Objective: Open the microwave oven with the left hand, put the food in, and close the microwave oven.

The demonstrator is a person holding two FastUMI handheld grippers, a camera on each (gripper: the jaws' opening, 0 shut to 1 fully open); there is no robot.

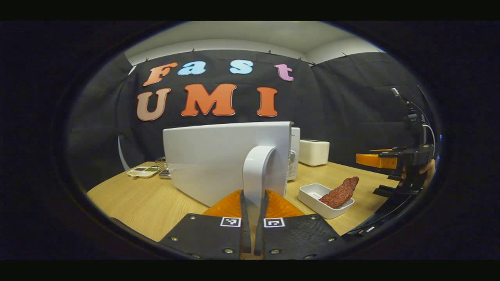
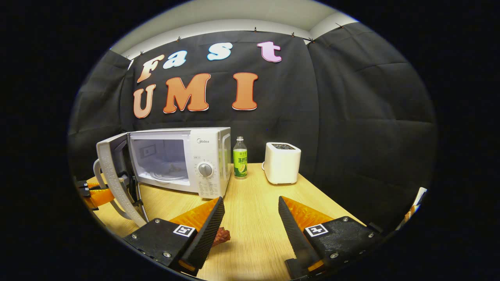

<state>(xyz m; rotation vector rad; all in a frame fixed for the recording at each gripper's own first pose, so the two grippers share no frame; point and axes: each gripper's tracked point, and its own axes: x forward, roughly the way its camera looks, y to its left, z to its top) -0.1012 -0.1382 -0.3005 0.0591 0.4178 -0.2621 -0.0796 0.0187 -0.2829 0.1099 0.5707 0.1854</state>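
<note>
In the left gripper view we see the left gripper (image 1: 254, 212) low in the frame, clamped narrow on the door handle (image 1: 256, 171) of the microwave (image 1: 218, 156), door swung open. To its right, meat (image 1: 340, 192) rests in a white tray (image 1: 312, 195) on the counter (image 1: 148, 199). In the right gripper view, the right gripper (image 2: 250, 218) gapes wide, empty.

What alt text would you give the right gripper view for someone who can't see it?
White microwave on a wooden table, its door swung open to the left, seen past the open right claw. A green bottle and white toaster stand to its right; reddish food peeks beside one finger.
</note>
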